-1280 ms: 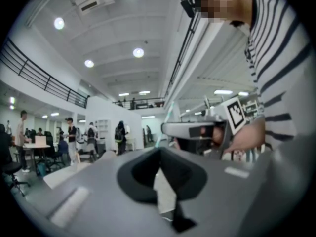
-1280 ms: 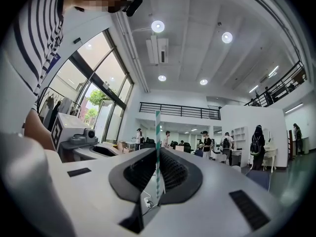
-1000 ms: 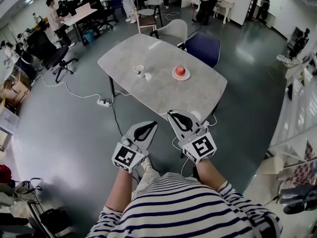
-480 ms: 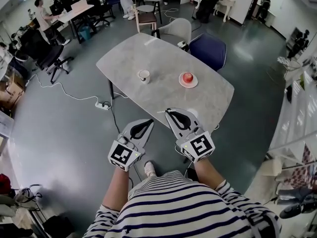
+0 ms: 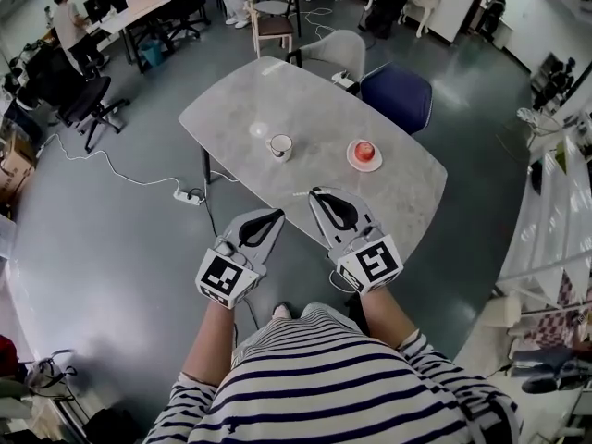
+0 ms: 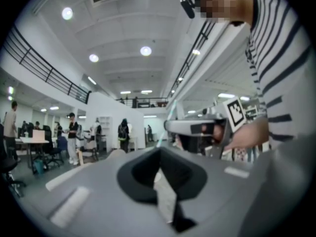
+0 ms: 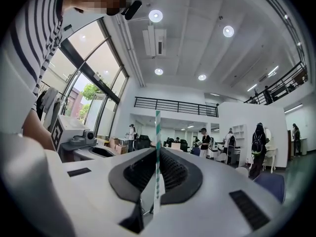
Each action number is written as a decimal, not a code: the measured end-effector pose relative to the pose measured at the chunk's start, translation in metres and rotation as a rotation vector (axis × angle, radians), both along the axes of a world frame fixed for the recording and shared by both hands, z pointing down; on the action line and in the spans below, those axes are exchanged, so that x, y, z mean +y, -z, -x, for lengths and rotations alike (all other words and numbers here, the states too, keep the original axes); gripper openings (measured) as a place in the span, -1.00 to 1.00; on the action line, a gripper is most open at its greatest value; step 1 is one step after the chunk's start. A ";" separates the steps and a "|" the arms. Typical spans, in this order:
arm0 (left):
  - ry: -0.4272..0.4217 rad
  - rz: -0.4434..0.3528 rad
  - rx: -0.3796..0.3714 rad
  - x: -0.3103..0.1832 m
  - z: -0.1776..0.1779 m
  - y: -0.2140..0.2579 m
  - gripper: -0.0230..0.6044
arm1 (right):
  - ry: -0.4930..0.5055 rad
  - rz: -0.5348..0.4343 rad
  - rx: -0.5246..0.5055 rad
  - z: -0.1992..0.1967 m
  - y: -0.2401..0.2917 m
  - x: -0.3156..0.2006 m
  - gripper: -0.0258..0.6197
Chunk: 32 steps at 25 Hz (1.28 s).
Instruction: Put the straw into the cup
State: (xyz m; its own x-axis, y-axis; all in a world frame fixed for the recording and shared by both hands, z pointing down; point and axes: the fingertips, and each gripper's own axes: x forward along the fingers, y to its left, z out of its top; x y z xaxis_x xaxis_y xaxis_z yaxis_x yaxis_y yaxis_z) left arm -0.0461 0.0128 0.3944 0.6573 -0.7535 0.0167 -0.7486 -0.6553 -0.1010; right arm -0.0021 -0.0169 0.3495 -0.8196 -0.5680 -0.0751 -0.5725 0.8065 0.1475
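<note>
Cup and table nearer now, plated red fruit alongside; right gripper jaws tight on straw, left gripper jaws together.

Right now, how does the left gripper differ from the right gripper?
The right gripper is shut on a striped straw; the left gripper is shut with nothing between its jaws. In the head view the right gripper reaches the edge of the table, while the left gripper sits lower, over the floor. Both are white and point toward the table.
</note>
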 end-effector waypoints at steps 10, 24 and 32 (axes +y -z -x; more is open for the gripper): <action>-0.014 0.033 0.011 -0.045 0.023 -0.012 -0.90 | -0.032 0.024 -0.014 0.019 -0.007 -0.056 -0.84; -0.017 0.044 -0.038 -0.164 0.034 -0.007 -0.90 | -0.019 0.039 -0.069 0.035 0.002 -0.172 -0.84; -0.005 0.025 -0.051 -0.199 0.033 -0.009 -0.90 | 0.020 0.024 -0.045 0.044 0.001 -0.208 -0.84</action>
State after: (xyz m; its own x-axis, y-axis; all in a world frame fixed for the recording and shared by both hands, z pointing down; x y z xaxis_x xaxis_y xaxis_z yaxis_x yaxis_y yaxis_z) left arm -0.0796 -0.1859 0.4037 0.6588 -0.7491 0.0690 -0.7397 -0.6618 -0.1221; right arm -0.0465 -0.2247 0.3484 -0.8267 -0.5539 -0.0987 -0.5621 0.8207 0.1027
